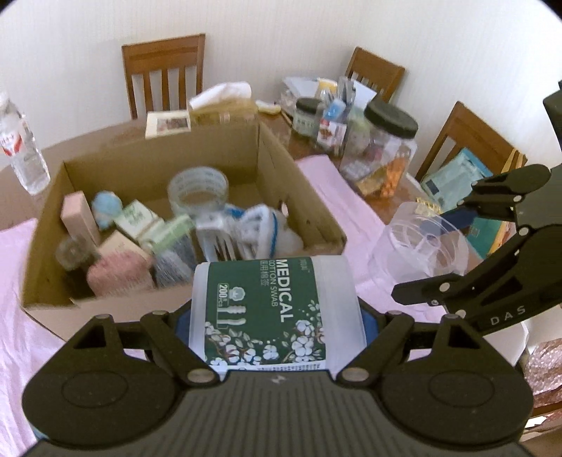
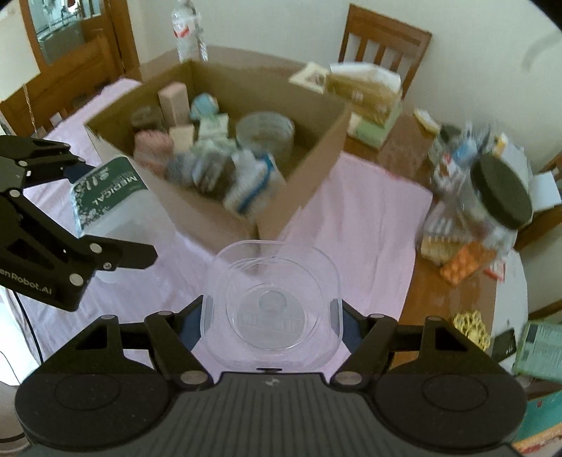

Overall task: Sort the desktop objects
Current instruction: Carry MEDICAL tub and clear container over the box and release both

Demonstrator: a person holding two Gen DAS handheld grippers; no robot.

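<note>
The left wrist view sits just behind the left claw (image 1: 277, 316) and looks forward and steeply down along its fingers, close above the near wall of the cardboard box (image 1: 116, 309) on the pink-clothed surface (image 1: 337, 197). The right wrist view sits likewise behind the right claw (image 2: 270, 313), tilted downward, a little farther from the same box (image 2: 302, 182), which it sees corner-on. Both views share the box, the black-lidded jar (image 1: 390, 140) (image 2: 498, 190), a water bottle (image 1: 21, 147) (image 2: 186, 28) and wooden chairs by the wall. Each camera also catches the other claw at its edge.
</note>
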